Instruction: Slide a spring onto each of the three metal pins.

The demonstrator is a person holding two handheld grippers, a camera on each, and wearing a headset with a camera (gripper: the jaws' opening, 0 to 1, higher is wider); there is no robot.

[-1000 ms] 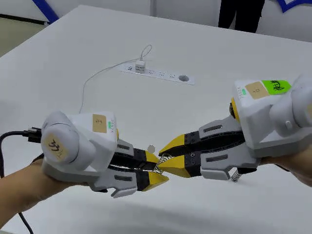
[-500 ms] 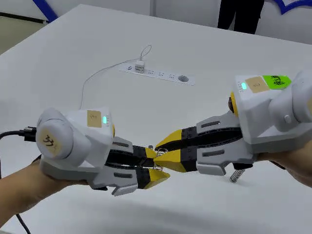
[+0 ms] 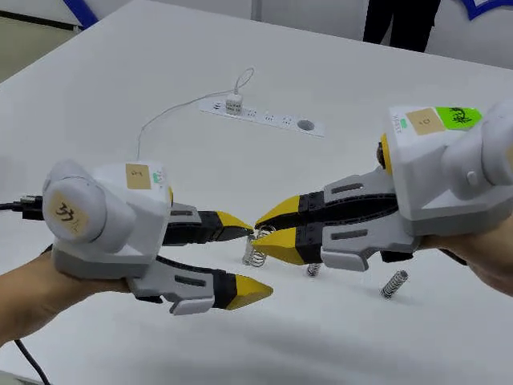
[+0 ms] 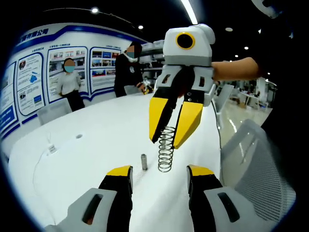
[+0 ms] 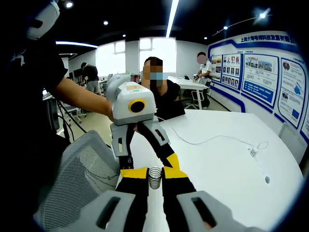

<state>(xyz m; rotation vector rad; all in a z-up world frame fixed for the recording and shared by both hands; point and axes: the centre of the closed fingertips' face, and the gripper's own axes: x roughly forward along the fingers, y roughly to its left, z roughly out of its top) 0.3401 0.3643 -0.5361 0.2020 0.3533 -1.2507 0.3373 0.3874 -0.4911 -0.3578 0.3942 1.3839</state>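
Observation:
My right gripper [image 3: 258, 231] is shut on the top of a coil spring [image 3: 256, 250], which hangs down toward the white table [image 3: 160, 72]. The left gripper view looks at that spring [image 4: 165, 150] from the front, pinched between the yellow tips of the right gripper [image 4: 165, 142]. A short metal pin [image 4: 144, 161] stands on the table just beside it. My left gripper [image 3: 252, 261] faces the spring with its jaws wide apart and nothing between them. A loose spring [image 3: 393, 283] lies under the right gripper. Another small coiled piece [image 3: 313, 269] sits near it.
A white power strip [image 3: 264, 119] with a plugged-in cable lies at the back of the table. Several people sit or stand around the far side of the room. A grey mesh chair [image 5: 82, 179] stands off the table's edge.
My left gripper has opened and drawn back to the left, away from the spring. The right gripper still holds the spring and has hardly moved.

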